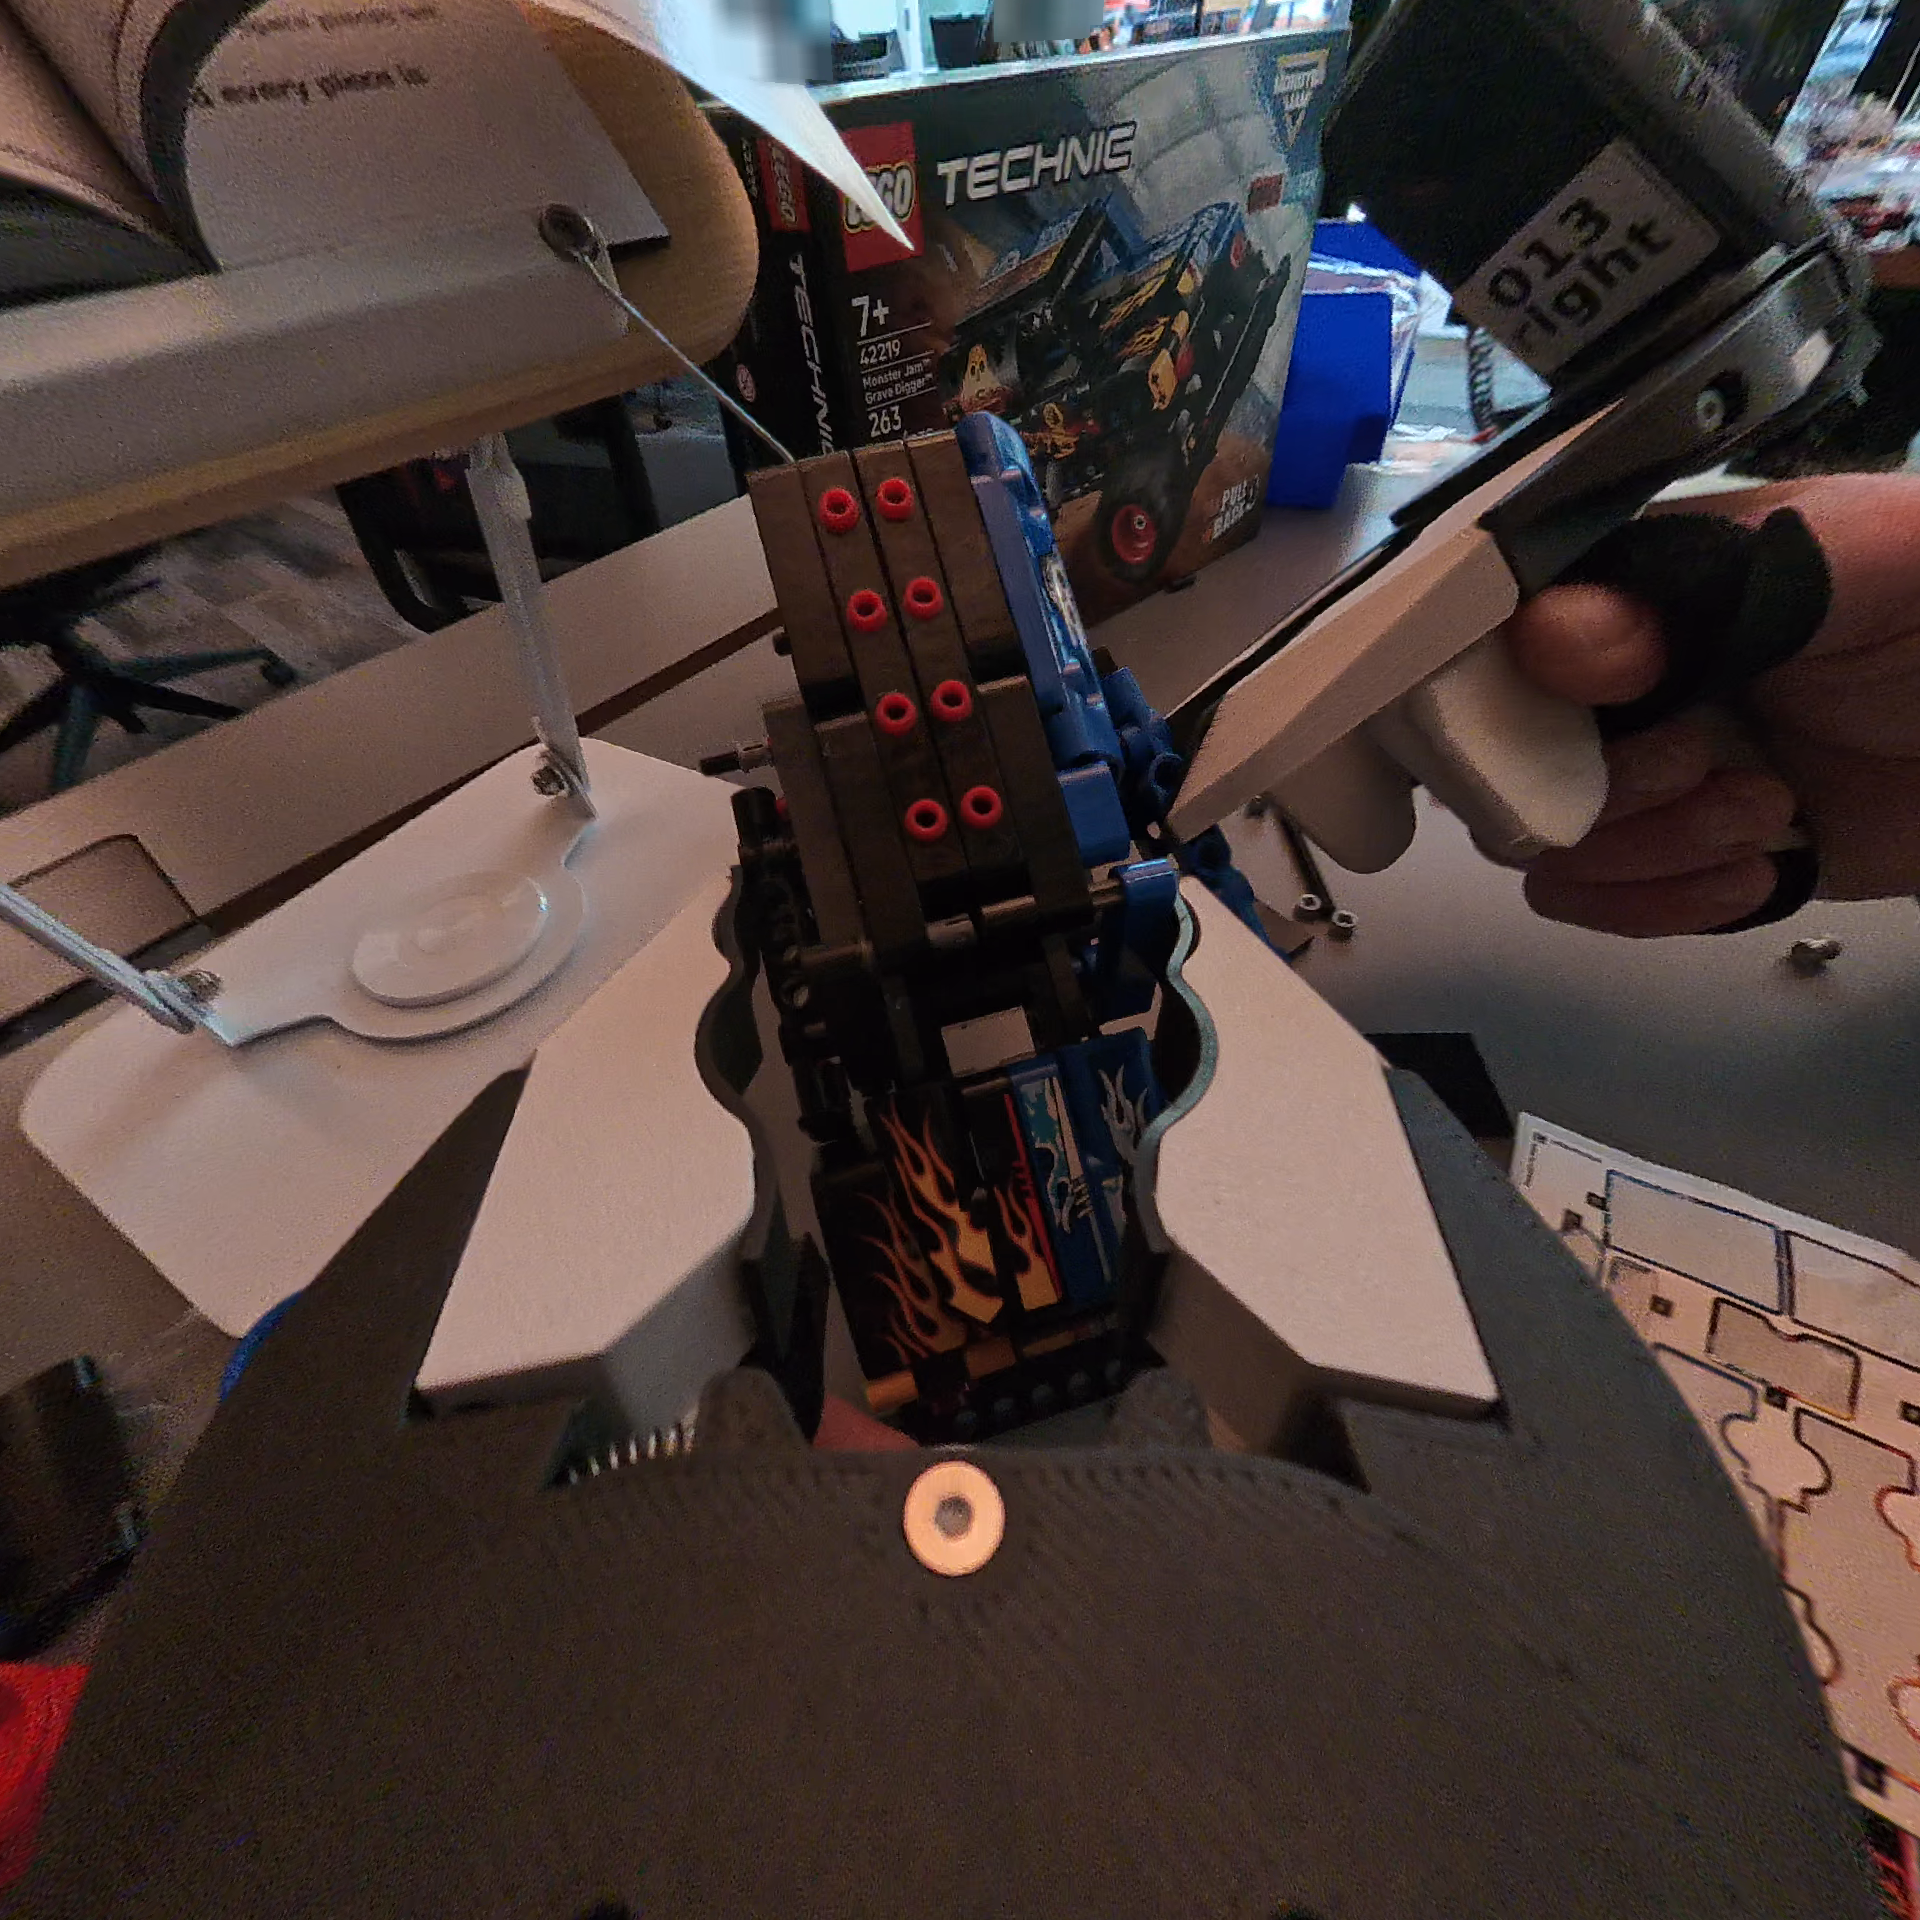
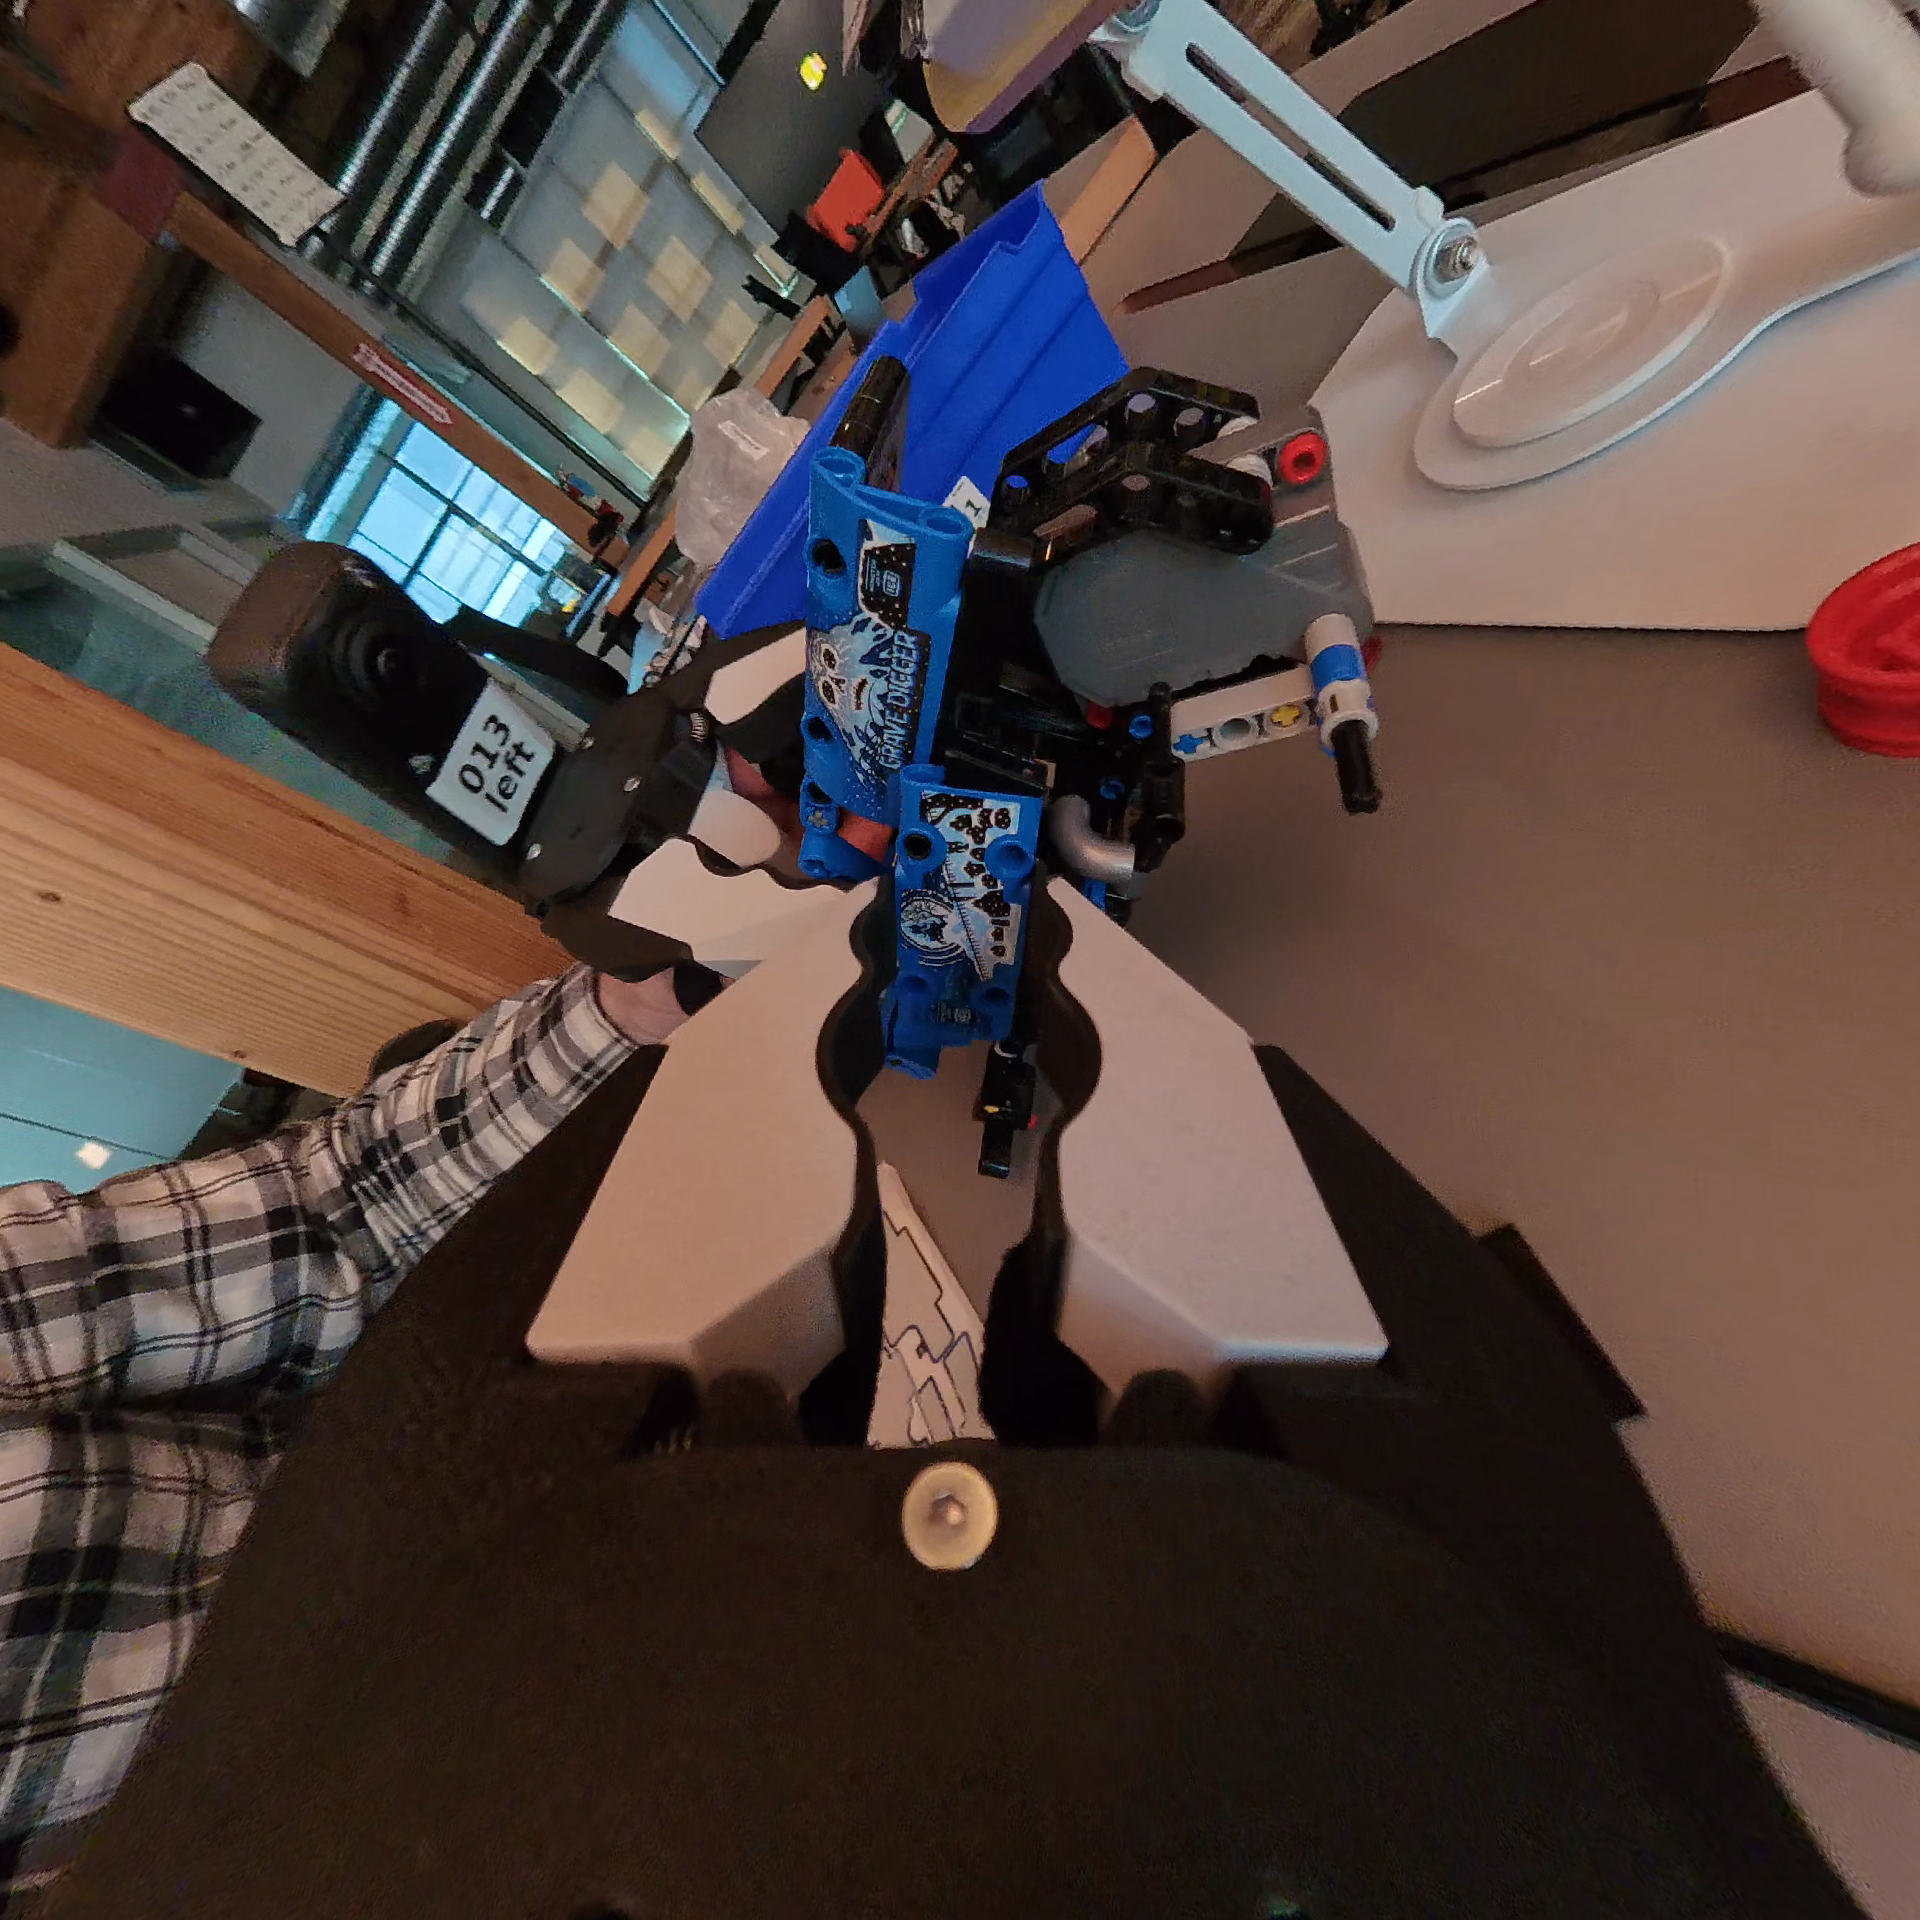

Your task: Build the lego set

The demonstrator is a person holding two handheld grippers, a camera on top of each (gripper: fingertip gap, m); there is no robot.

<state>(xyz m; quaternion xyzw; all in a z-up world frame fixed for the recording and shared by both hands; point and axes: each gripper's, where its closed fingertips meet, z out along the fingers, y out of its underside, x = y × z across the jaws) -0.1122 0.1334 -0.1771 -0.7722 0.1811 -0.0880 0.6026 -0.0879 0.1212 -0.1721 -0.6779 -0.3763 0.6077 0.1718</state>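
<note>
Two tools on one model. Left tool [image 1: 961, 1049] clamped on the half-built black-and-blue brick truck body [image 1: 925, 748], flame-printed panels [image 1: 940, 1236] deep between the white fingers [image 1: 613, 1174], body held upright off the grey surface [image 1: 1621, 1049]. Right tool [image 2: 961, 935] closed in on the lower blue printed side panel [image 2: 961, 914], tips either side of it; real pinch or only light contact, cannot tell. In the left wrist view, the right tool reaching in from the right at the blue edge of the model.

Well along, by the look: black roof beams with red pins [image 1: 909, 655] seated, two blue printed panels on, grey block [image 2: 1174, 613] and black perforated frame [image 2: 1132, 468] fitted at the far end. Left to do, as a judgement: wheels, since a bare black axle [image 2: 1356, 764] pokes out and a red wheel rim [image 2: 1870, 655] lies loose well apart on the surface. Possibly the lower blue panel not fully pressed home.

Nearby: printed cardboard set box [image 1: 1049, 312] standing behind, blue plastic bin [image 2: 956, 353], sheet of line-drawn outlines [image 1: 1745, 1351] on the surface, white stand base [image 1: 343, 997].
</note>
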